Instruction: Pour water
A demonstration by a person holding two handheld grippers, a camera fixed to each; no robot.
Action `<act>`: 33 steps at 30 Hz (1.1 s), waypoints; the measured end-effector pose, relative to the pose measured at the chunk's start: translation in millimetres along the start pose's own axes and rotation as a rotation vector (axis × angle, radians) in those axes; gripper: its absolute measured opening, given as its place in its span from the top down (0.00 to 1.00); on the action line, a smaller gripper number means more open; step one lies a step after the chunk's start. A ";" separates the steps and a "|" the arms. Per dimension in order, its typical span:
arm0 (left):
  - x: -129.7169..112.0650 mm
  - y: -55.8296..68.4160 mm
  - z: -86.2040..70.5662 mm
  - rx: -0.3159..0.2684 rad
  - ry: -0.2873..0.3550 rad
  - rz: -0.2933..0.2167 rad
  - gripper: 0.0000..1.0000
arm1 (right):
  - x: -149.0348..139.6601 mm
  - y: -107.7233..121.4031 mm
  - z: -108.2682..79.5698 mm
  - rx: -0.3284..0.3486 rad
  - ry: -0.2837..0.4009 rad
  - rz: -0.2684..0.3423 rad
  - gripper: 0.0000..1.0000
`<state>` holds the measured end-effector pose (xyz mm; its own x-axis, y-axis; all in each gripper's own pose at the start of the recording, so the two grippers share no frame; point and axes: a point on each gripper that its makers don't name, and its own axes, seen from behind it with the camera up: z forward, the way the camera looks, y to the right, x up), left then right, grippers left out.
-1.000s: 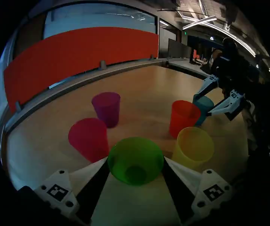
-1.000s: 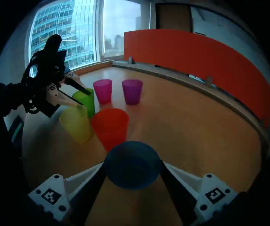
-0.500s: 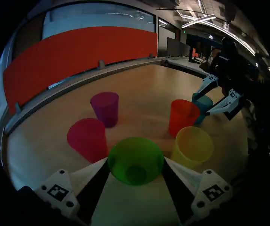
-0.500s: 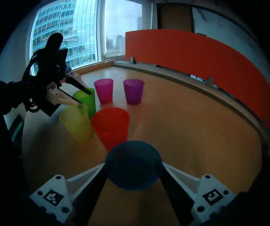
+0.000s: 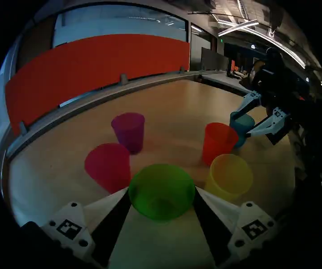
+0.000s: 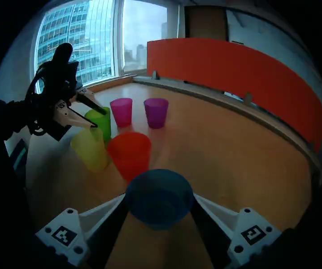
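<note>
- The left gripper (image 5: 162, 193) has both fingers pressed against the sides of the green cup (image 5: 162, 197). The cup is upright, mouth up, and I cannot tell whether it is lifted off the wooden table (image 5: 179, 107).
- In the left gripper view, a pink cup (image 5: 108, 165) stands to its left with a purple cup (image 5: 128, 131) behind it. Both are upright and untouched.
- To its right, an orange cup (image 5: 219, 141) and a yellow cup (image 5: 230, 176) stand just beside each other, both free.
- Farthest right, the right gripper (image 6: 158, 199) is clamped on the blue cup (image 6: 158, 205), which is also upright, near the orange cup.
- Progress, as I judge it: both cups are gripped, so the grasping looks done. Neither cup is tilted and no stream of water shows, so the pour has not begun.
- Whether either held cup contains water is too dim to tell.
- What is left: bring one cup over a receiving cup, then tip it.
</note>
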<state>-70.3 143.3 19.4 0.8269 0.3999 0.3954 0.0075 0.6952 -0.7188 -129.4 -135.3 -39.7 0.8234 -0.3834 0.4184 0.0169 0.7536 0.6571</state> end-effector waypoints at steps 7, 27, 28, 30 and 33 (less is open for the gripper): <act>11.3 1.3 -9.7 0.010 0.024 0.012 0.11 | 17.2 4.0 -9.9 -0.014 0.038 -0.004 0.08; 67.3 4.8 -51.4 0.053 0.139 0.041 0.11 | 78.9 12.8 -43.5 -0.058 0.181 -0.025 0.08; 71.0 5.6 -53.6 0.053 0.148 0.042 0.11 | 82.7 13.1 -45.4 -0.060 0.191 -0.026 0.08; 77.4 6.7 -57.4 0.054 0.164 0.044 0.11 | 89.0 13.7 -48.5 -0.064 0.209 -0.027 0.08; 85.9 7.7 -62.6 0.056 0.185 0.050 0.11 | 97.6 14.6 -52.6 -0.070 0.234 -0.029 0.08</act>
<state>36.1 145.6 12.0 0.9146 0.3218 0.2450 -0.0629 0.7116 -0.6997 -19.0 -133.6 -22.2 0.9307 -0.2779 0.2380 0.0756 0.7824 0.6182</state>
